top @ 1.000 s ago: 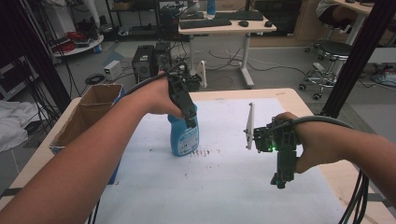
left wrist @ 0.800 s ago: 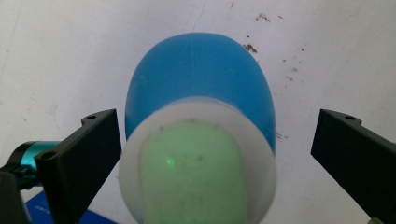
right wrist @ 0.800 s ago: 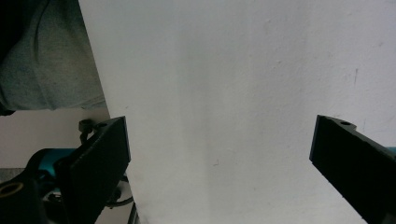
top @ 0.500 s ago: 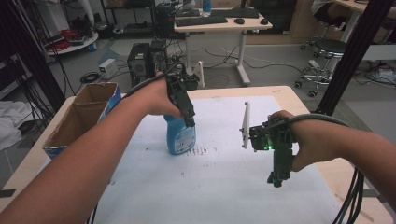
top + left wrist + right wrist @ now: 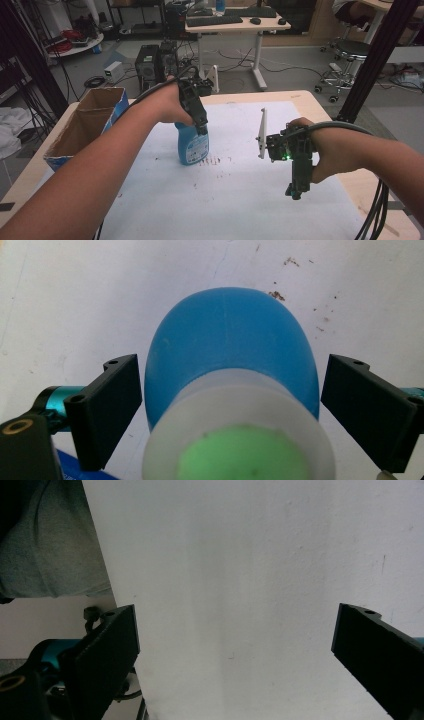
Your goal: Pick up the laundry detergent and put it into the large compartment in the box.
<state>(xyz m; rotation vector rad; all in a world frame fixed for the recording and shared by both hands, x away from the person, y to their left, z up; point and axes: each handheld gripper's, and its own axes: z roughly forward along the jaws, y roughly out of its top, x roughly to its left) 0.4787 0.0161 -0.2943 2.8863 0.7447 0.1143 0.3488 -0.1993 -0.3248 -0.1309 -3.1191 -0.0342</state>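
Bottle (image 5: 193,145) upright on worktop (image 5: 240,200), mid-sheet. Left gripper (image 5: 227,405) above it, fingers wide either side of neck, not gripping. Right gripper (image 5: 295,190) off right, fingers wide, empty. Grasp not yet made; closing and lift remain.

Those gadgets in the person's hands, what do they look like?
Each is a black hand-held tool. The left gripper has two flat black jaws with screw holes and a teal part at the base. The right gripper has a green light, a white upright plate and thick grey cables. Both forearms are bare, without sleeves.
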